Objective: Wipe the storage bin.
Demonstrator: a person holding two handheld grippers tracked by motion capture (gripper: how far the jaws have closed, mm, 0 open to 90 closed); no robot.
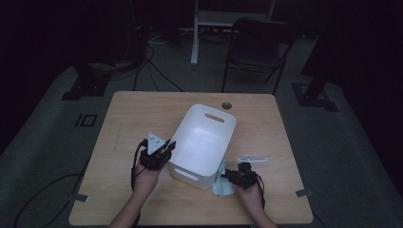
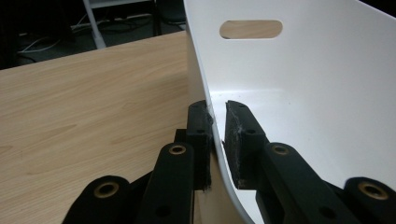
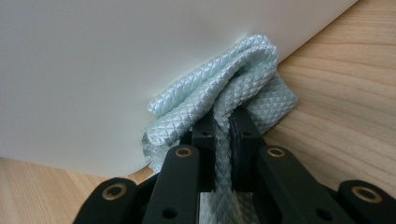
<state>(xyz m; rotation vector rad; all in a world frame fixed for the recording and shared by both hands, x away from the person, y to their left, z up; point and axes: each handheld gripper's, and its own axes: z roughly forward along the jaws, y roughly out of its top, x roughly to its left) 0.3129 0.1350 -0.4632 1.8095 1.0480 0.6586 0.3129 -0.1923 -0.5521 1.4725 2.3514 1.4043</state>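
Seen from above, a white tub point(image 1: 202, 142) is steadied near the middle of the table point(image 1: 133, 114) by the left gripper point(image 1: 164, 148), while a pale cloth point(image 1: 222, 183) is pressed against its near right corner by the right gripper point(image 1: 230, 175).

Along the left gripper point(image 2: 218, 116), the tub's wall point(image 2: 289, 74) is pinched between narrow jaws, probably so it cannot slide.

Along the right gripper point(image 3: 223, 123), the folded cloth point(image 3: 224, 88) is clamped tightly and held against the tub's outer side point(image 3: 93, 56), apparently for wiping.

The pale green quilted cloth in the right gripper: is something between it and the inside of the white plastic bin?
Yes. The bin's own side wall stands between them: the pale green quilted cloth, pinched in the right gripper, presses against the wall's outside near the wooden table. Nothing else visible blocks the way.
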